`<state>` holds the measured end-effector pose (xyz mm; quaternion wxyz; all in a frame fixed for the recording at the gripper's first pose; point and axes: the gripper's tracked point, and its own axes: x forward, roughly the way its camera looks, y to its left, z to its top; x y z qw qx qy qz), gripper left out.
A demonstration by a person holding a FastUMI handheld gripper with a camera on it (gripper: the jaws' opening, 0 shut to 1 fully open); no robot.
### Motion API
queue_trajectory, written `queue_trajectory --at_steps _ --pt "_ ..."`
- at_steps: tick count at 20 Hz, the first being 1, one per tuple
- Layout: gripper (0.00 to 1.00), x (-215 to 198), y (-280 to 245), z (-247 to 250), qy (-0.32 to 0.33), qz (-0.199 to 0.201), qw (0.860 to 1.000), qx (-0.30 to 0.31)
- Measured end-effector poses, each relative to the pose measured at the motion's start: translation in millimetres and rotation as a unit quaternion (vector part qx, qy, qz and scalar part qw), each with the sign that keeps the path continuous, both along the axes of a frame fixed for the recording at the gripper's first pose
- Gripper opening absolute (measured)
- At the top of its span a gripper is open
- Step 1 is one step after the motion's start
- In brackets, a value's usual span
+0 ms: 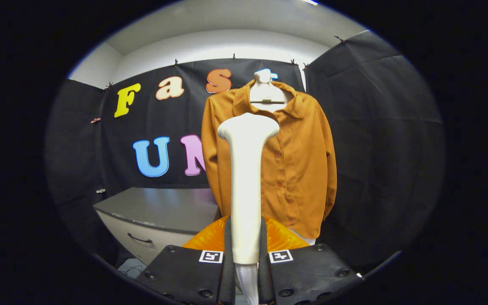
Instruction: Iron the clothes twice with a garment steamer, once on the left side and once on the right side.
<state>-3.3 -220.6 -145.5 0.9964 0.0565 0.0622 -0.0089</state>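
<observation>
An orange shirt (pixel 295 165) is hung on a white hanger (pixel 266 91) at the far side, right of a grey cabinet (pixel 159 212). The white steamer (pixel 246 178) is held upright just in front of the shirt's left half, clamped between both fingers of the gripper (pixel 245 254).

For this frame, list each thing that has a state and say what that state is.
gripper: shut on the steamer's handle, a finger on each side.
garment steamer: held upright between the fingers, head up, in front of the shirt's left half; contact cannot be told.
shirt: hanging on the hanger, buttoned, collar open.
hanger: upright, carrying the shirt.
drawer: closed, in the cabinet beside the shirt.
</observation>
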Motion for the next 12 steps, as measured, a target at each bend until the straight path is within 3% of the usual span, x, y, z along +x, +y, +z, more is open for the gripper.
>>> queue_trajectory --at_steps 6,12 --pt "0.25 24.6 -37.3 76.7 -0.067 -0.013 0.998 0.009" --pt "0.24 54.1 -78.6 100.2 -0.093 -0.033 0.995 0.015"
